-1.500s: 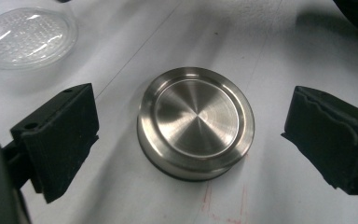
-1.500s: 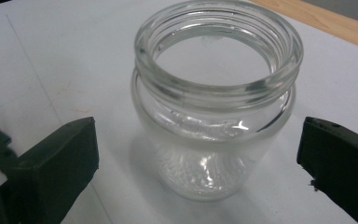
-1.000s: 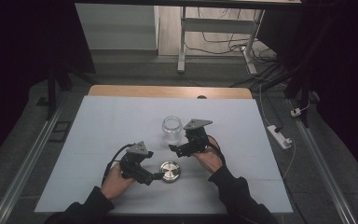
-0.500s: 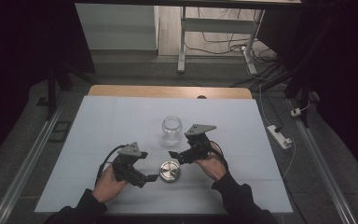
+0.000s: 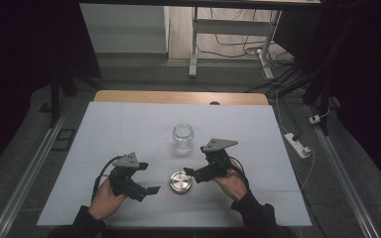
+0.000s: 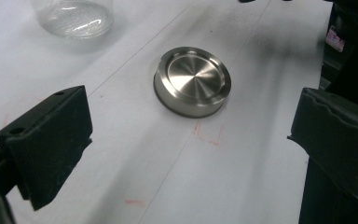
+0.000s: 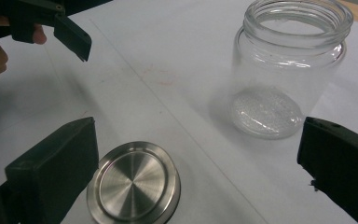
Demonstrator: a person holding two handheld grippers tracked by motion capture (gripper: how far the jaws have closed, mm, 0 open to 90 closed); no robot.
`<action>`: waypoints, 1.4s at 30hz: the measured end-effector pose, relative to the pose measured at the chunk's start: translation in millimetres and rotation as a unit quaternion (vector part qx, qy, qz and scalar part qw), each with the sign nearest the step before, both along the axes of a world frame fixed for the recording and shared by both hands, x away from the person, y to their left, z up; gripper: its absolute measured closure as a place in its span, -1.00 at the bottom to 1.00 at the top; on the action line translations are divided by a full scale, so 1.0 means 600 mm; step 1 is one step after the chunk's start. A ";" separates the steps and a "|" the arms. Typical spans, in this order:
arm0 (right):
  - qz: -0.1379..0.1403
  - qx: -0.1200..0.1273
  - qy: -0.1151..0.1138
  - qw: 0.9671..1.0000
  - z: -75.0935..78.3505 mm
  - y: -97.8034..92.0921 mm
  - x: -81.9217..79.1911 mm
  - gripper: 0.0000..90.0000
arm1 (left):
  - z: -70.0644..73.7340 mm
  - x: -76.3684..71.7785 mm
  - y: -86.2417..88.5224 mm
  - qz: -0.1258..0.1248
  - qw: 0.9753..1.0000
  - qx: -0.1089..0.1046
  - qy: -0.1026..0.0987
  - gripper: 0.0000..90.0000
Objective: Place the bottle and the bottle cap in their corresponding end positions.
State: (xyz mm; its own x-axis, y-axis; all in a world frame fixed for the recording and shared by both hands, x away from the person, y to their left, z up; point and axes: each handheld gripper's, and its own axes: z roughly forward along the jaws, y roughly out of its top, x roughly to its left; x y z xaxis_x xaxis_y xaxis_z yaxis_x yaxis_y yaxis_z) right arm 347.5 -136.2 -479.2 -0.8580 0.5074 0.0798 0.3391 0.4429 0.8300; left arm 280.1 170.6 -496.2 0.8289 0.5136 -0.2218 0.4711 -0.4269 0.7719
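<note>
Here, high view: the lid [image 5: 180, 182] lies flat on the surface [image 5: 129, 124], between the left tool [image 5: 151, 190] and right tool [image 5: 187, 173], the right nearer; the jar [image 5: 183, 139] stands just beyond. Left gripper view: jaws wide, empty, lid [image 6: 192, 80] ahead. Right gripper view: jaws wide, empty; lid [image 7: 134, 183] near left, jar [image 7: 286, 70] far right.

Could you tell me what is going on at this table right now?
A person holds a two-jaw gripper in each hand over a white table. Between them lies a round metal lid, flat on the table. The left gripper and the right gripper sit on either side of it, both open, neither touching it. An open glass jar stands upright just beyond the lid, empty as far as can be seen.
</note>
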 end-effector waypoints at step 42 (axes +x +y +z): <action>-0.085 0.004 -0.003 0.996 0.005 -0.160 -0.098 -1.00 | -0.017 -0.096 0.135 0.118 0.993 -0.002 0.005 -1.00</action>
